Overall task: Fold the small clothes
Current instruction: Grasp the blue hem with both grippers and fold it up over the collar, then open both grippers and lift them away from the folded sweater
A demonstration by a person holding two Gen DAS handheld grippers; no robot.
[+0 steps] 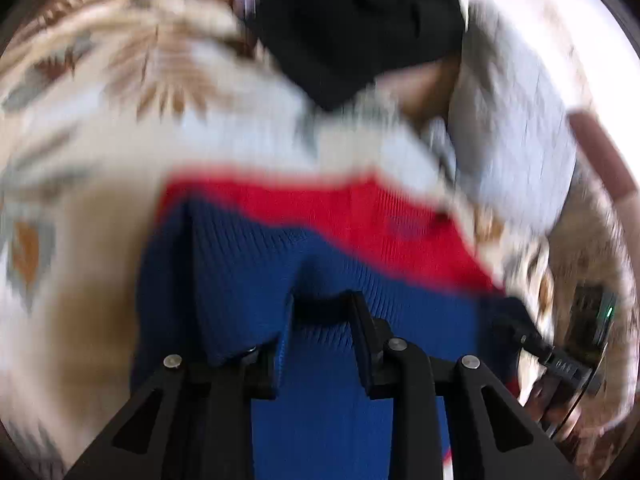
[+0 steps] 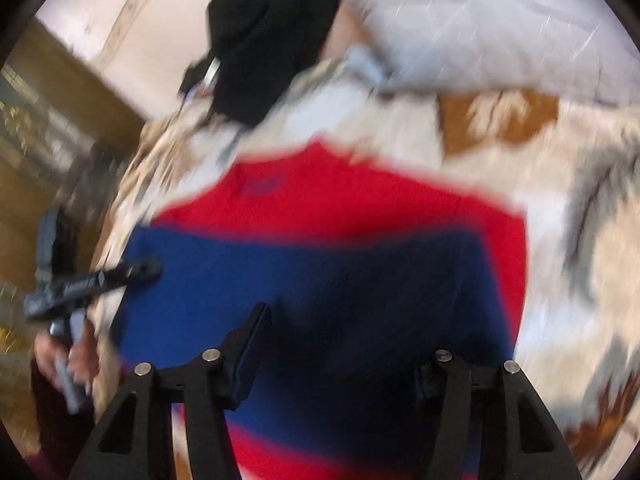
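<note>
A small red and blue ribbed knit garment (image 1: 320, 248) lies on a patterned bedspread (image 1: 100, 152); it also shows in the right wrist view (image 2: 320, 240). My left gripper (image 1: 316, 332) sits over its blue part with blue cloth draped over the left finger; the jaws stand apart with cloth between them. My right gripper (image 2: 340, 352) is low over the blue band, jaws wide apart; its right finger is hidden in dark cloth. Both views are blurred by motion. The right gripper shows at the garment's right edge in the left view (image 1: 532, 340), the left gripper at its left edge in the right view (image 2: 120, 272).
A black garment (image 1: 352, 24) lies beyond the red end, also in the right view (image 2: 272, 40). A white pillow (image 1: 516, 132) lies at the far right, also in the right view (image 2: 480, 20). The bed's edge and wooden furniture (image 2: 48, 128) are at left.
</note>
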